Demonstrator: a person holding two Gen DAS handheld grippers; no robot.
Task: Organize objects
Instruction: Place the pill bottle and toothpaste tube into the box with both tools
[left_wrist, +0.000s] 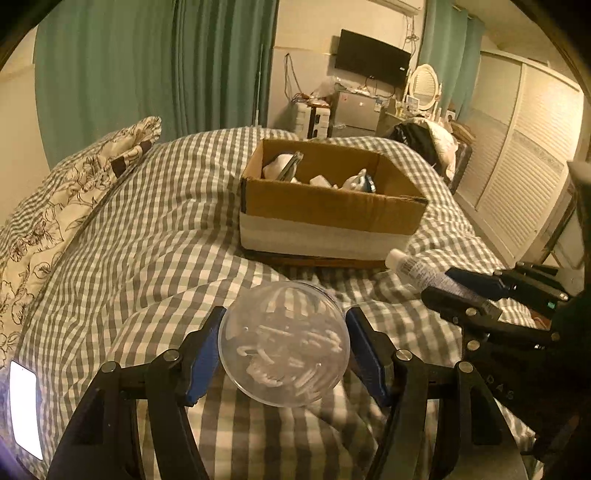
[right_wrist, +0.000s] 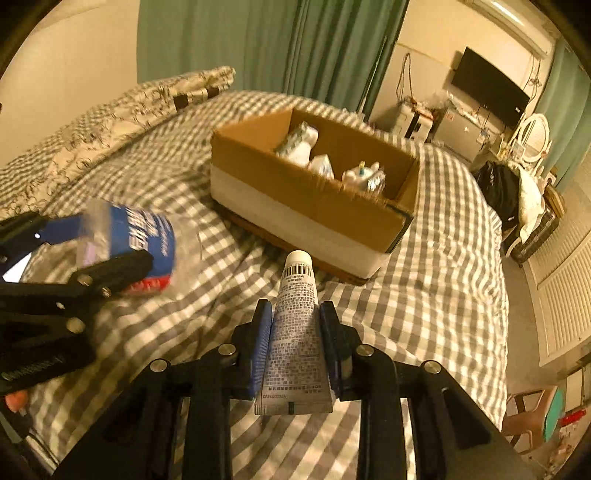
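Left wrist view: left claw (left_wrist: 284, 349) clamped across a clear round jar (left_wrist: 283, 343), lid facing the lens, held clear of the checked bed (left_wrist: 147, 240). Cardboard box (left_wrist: 325, 206) at 12 o'clock, likely the destination.

Right wrist view: right claw (right_wrist: 295, 347) pinched narrow on a white tube (right_wrist: 297, 325), cap pointing to the box (right_wrist: 310, 206) at 12 o'clock, ready to drop in. Jar (right_wrist: 136, 247) at 9 o'clock.

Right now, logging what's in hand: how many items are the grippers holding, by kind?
Clear round container, in the left gripper: 1
White tube, in the right gripper: 1
Total: 2
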